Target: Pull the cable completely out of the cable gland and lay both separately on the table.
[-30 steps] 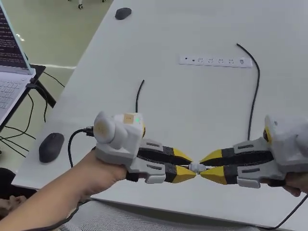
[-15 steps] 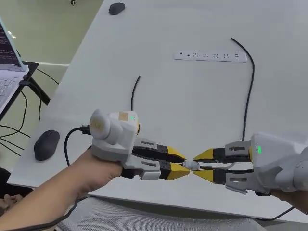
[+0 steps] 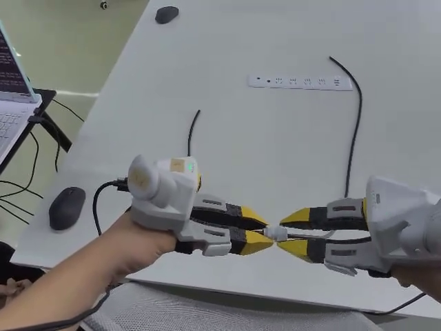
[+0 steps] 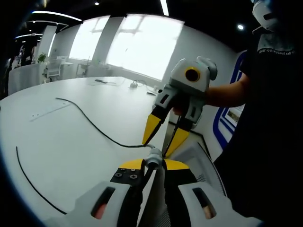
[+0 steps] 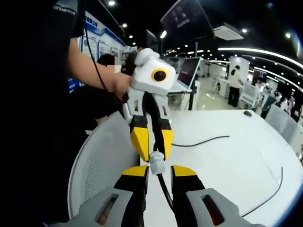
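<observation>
A small white cable gland hangs in the air over the white table's near edge, between two grippers that meet tip to tip. My left gripper comes in from the left and is shut on the gland. My right gripper faces it from the right. In the right gripper view the gland sits at the jaw tips of my right gripper. A thin black cable runs from the gland back between those jaws, which are shut on it.
A white power strip lies at the back of the table. Its black cord runs toward the right gripper. A short loose black cable lies mid-left. One mouse lies far back, another near the left edge. A grey mesh chair stands below.
The right gripper has rolled in the hand, so its body now faces up. Both grippers stay tip to tip on the gland. The head camera has shifted slightly.
</observation>
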`<state>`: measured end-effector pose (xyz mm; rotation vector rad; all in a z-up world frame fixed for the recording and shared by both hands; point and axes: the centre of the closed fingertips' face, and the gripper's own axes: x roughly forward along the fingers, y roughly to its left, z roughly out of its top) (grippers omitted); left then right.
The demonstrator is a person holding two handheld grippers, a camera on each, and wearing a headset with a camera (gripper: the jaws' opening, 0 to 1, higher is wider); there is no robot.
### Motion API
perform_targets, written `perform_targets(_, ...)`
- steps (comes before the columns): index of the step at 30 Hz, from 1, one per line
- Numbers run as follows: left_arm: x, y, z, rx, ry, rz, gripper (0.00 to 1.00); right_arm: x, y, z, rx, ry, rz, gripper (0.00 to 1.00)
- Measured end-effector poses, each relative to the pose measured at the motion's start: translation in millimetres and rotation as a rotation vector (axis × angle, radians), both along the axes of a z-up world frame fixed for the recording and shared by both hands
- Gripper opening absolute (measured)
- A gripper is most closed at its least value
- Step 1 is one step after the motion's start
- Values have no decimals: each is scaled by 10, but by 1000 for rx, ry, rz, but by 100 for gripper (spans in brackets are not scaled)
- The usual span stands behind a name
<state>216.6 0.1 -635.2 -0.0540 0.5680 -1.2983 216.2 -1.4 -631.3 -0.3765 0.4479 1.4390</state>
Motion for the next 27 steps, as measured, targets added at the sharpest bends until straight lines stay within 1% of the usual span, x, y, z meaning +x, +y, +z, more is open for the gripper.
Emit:
perform_targets(1,-1,0,-5,3,-3,-3,15,10,-4,35,13,0,-14,15)
perform_targets(2,2,6,-8,5,-6,-4,15,22,-11,61,25,13,-39,15)
perform_targets(3,8,7,-7,9,-13,-5,15,23,-21,66,28,35,-63,17)
perform_targets(4,14,7,-3,10,-18,-5,15,31,-34,62,25,46,-80,18)
perform_targets(6,49,14,9,12,-34,4,15,40,-72,37,7,47,-105,17)
perform_targets(7,67,18,18,14,-36,8,15,34,-117,-1,-19,59,-127,16)
perform_targets(8,77,20,32,15,-37,11,15,41,-138,-20,-30,58,-139,15)
perform_targets(9,94,24,51,15,-43,14,15,61,-162,-49,-42,42,-159,14)
perform_targets(11,113,25,76,14,-49,15,15,114,-230,-108,-88,12,-201,13)
perform_targets(12,119,24,85,17,-55,13,15,118,-227,-116,-101,-23,-196,15)
perform_targets(13,127,25,89,20,-61,12,15,137,-224,-118,-109,-50,-206,15)
perform_targets(14,131,24,89,21,-62,12,15,158,-231,-121,-117,-64,-219,15)
perform_targets(15,153,29,97,20,-66,17,15,192,-232,-128,-136,-108,-227,14)
perform_targets(16,161,31,107,20,-68,19,15,168,-197,-137,-148,-131,-204,14)
perform_targets(17,183,39,118,19,-75,27,15,183,-191,-138,-162,-156,-206,13)
perform_targets(18,198,46,121,14,-75,31,15,224,-186,-138,-179,-192,-220,11)
perform_targets(21,249,62,97,12,-80,40,15,246,-110,-104,-152,-177,-233,8)
perform_targets(23,291,68,63,9,-75,41,15,267,-70,-116,-164,-187,-224,6)
perform_targets(25,323,66,45,10,-70,41,15,325,-81,-138,-194,-209,-233,3)
perform_targets(27,359,61,46,3,-67,44,15,348,-68,-130,-185,-208,-232,2)
